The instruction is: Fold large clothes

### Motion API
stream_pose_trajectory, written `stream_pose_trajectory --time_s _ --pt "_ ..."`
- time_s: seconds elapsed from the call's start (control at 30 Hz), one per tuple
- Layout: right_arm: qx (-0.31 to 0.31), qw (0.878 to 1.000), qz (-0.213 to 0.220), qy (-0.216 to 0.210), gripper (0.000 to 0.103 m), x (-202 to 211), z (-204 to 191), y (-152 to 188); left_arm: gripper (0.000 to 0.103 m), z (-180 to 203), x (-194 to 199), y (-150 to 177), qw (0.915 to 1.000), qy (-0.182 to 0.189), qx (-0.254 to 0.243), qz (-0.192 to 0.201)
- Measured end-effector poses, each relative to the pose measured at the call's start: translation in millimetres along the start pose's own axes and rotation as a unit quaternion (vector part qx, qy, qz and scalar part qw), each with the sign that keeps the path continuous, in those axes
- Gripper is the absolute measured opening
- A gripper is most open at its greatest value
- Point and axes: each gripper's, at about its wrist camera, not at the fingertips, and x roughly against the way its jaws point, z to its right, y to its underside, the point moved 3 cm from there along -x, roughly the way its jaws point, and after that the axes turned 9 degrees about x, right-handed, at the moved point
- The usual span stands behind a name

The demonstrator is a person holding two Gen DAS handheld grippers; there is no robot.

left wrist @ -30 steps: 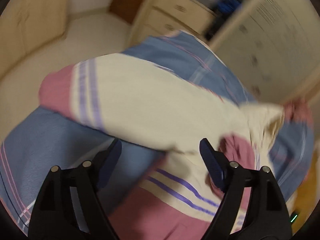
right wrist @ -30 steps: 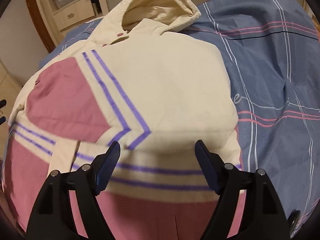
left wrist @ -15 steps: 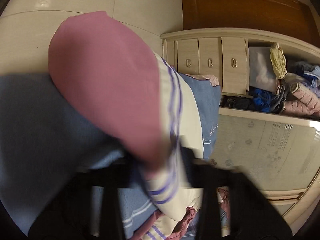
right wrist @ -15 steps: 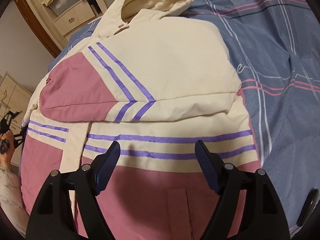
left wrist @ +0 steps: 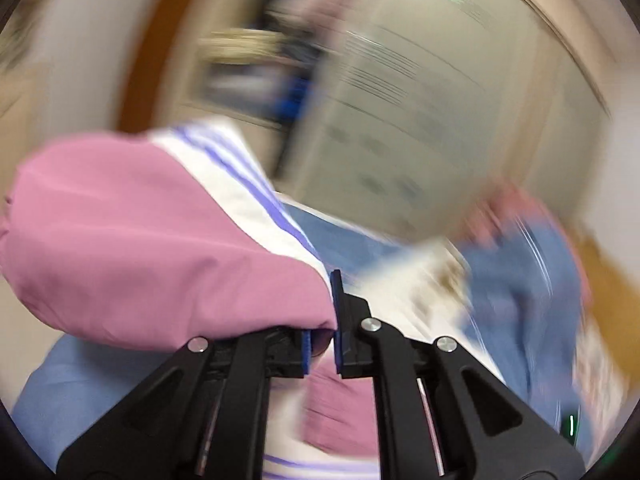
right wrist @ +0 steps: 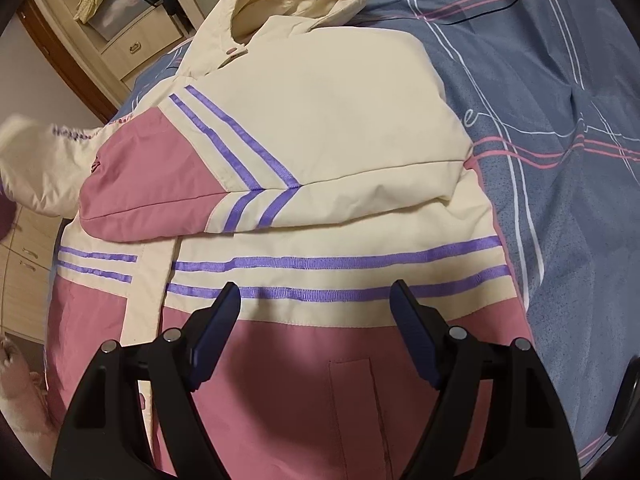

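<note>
A cream, pink and purple-striped hooded jacket (right wrist: 320,128) lies on a blue plaid bedspread (right wrist: 560,120). One sleeve (right wrist: 192,184) is folded across its chest. My right gripper (right wrist: 316,328) is open and empty, hovering over the jacket's pink lower front. My left gripper (left wrist: 320,340) is shut on the other sleeve's pink cuff (left wrist: 160,248) and holds it lifted above the bed; that view is motion-blurred. The lifted sleeve also shows at the left edge of the right wrist view (right wrist: 44,168).
A wooden wardrobe with drawers and piled clothes (right wrist: 120,12) stands beyond the bed's far side. A brown door frame (right wrist: 68,60) is next to it. The bedspread extends to the right of the jacket.
My left gripper has closed on the pink sleeve cuff and swung it upward. My right gripper has drawn back toward the jacket's hem, staying open.
</note>
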Motion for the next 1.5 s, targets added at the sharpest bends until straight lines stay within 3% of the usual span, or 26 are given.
stream_pose_trajectory --time_s 0.07,0.13,0.2,0.27,0.3,0.37,0.43,0.53,0.6,0.73,0.8,0.87,0.93,1.0,1.03,1.17,1.2,1.23,1.3,1.43,1.5 --pt "-0.013 1.000 -0.001 0.004 0.077 3 5 4 0.009 61 -22 42 0.9940 0.020 -0.072 -0.080" --pt "-0.024 1.000 -0.005 0.015 0.077 5 12 9 0.012 105 -43 98 0.9773 0.017 -0.145 -0.153" --pt "-0.039 0.999 -0.009 0.028 0.077 10 23 14 0.015 120 -57 139 0.9646 0.003 -0.178 -0.194" --pt "-0.055 0.998 -0.004 0.036 0.077 18 36 17 0.019 120 -59 163 0.9584 0.005 -0.179 -0.222" --pt "-0.066 0.997 0.002 0.039 0.077 23 44 17 0.022 116 -56 167 0.9583 0.004 -0.178 -0.224" --pt "-0.087 0.996 0.019 0.033 0.080 32 56 17 0.043 107 -44 165 0.9599 0.015 -0.171 -0.222" --pt "-0.120 0.992 0.050 0.008 0.093 44 68 15 0.060 92 -34 153 0.9655 0.008 -0.157 -0.207" --pt "-0.156 0.985 0.060 -0.053 0.095 44 74 6 0.062 72 -19 144 0.9712 -0.004 -0.143 -0.190" --pt "-0.172 0.980 0.062 -0.083 0.095 40 72 -1 0.064 53 -22 130 0.9757 -0.034 -0.122 -0.179" --pt "-0.218 0.976 0.007 -0.017 0.095 29 75 6 0.064 5 -47 110 0.9765 -0.084 -0.042 -0.194" --pt "-0.255 0.967 0.027 0.003 0.095 38 80 20 0.063 -13 -67 113 0.9710 -0.108 -0.015 -0.213" --pt "-0.279 0.957 0.063 0.051 0.095 54 86 35 0.065 -32 -81 121 0.9648 -0.115 0.005 -0.237" --pt "-0.293 0.949 0.094 0.071 0.095 68 93 45 0.067 -44 -85 126 0.9608 -0.119 0.013 -0.250" --pt "-0.309 0.942 0.122 0.053 0.095 77 100 51 0.068 -53 -91 132 0.9583 -0.122 0.025 -0.257" --pt "-0.306 0.942 0.139 0.024 0.095 79 100 48 0.068 -57 -92 133 0.9571 -0.123 0.033 -0.260" --pt "-0.255 0.962 0.082 -0.057 0.095 53 84 32 0.067 -69 -90 127 0.9573 -0.143 0.046 -0.247" --pt "-0.245 0.965 0.068 -0.072 0.090 45 78 29 0.066 -72 -88 124 0.9571 -0.151 0.051 -0.242" --pt "-0.228 0.969 0.054 -0.077 0.065 39 70 25 0.064 -78 -87 122 0.9565 -0.157 0.060 -0.239" --pt "-0.198 0.977 0.030 -0.076 0.040 28 55 18 0.058 -90 -85 117 0.9546 -0.169 0.073 -0.234" --pt "-0.155 0.984 0.008 -0.087 0.040 7 17 6 0.055 -111 -85 114 0.9511 -0.196 0.078 -0.226" --pt "-0.125 0.989 0.004 -0.078 0.040 -5 -4 -5 0.061 -123 -84 111 0.9469 -0.227 0.079 -0.214"
